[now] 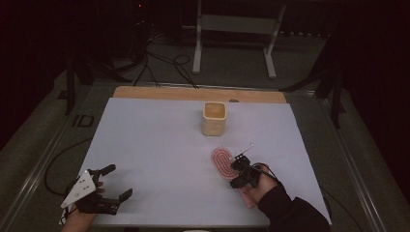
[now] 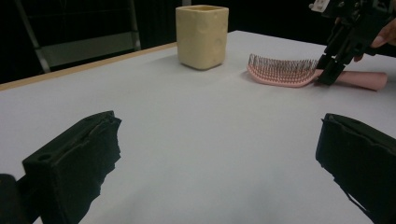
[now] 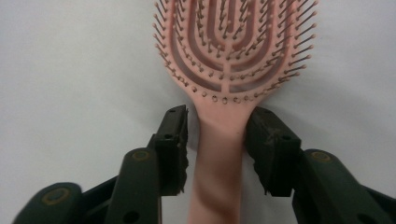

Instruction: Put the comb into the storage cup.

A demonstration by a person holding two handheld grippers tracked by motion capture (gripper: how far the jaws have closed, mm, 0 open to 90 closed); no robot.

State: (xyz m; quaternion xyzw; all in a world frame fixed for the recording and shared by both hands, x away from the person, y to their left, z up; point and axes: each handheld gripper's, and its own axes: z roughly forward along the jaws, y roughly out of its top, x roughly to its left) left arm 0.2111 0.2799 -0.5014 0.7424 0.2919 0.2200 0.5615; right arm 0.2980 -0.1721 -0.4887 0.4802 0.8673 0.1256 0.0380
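Pink hairbrush [image 3: 219, 140] lies bristles-up on the white surface [image 1: 159, 145], in front of the beige cup [image 1: 214, 118]. Right hand-held gripper [image 3: 217, 140] straddles the handle near the neck, jaws not yet visibly pinching; probably lining up a stable grasp. Left hand-held gripper [image 2: 219, 158] idles spread wide, well apart.

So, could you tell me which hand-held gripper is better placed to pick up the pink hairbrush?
The right hand-held gripper: its jaws already straddle the hairbrush handle, one on each side. The left hand-held gripper sits open at the table's near left corner, far from it.
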